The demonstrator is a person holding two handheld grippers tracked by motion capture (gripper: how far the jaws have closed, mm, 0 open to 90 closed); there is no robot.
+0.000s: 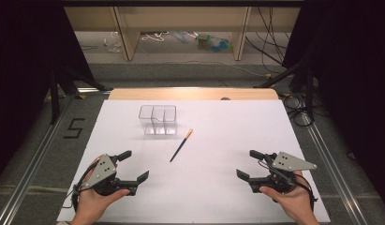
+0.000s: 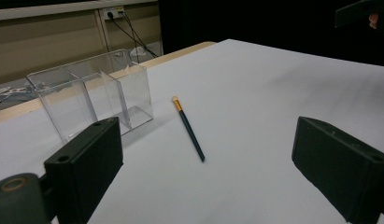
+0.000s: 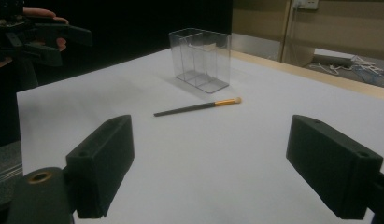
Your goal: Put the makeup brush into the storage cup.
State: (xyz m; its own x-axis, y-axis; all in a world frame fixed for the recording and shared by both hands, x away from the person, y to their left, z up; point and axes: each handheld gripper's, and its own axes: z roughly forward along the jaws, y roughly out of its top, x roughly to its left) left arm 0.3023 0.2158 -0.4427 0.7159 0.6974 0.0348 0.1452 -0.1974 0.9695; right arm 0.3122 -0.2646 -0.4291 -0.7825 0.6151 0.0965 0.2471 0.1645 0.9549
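Observation:
A slim dark brush with a gold ferrule and pale tip lies flat on the white table, just in front of a clear plastic organiser box with compartments. My left gripper hovers open near the front left, nothing between its jaws. My right gripper stands open at the front right, equally empty. From the left gripper view the brush lies ahead beside the box. In the right gripper view the brush lies before the box, with the left gripper far off.
A wooden strip borders the table's far edge. Beyond it stand shelf legs with cables and bottles on the floor. Dark curtains hang at both sides. A "5" is marked on the floor at the left.

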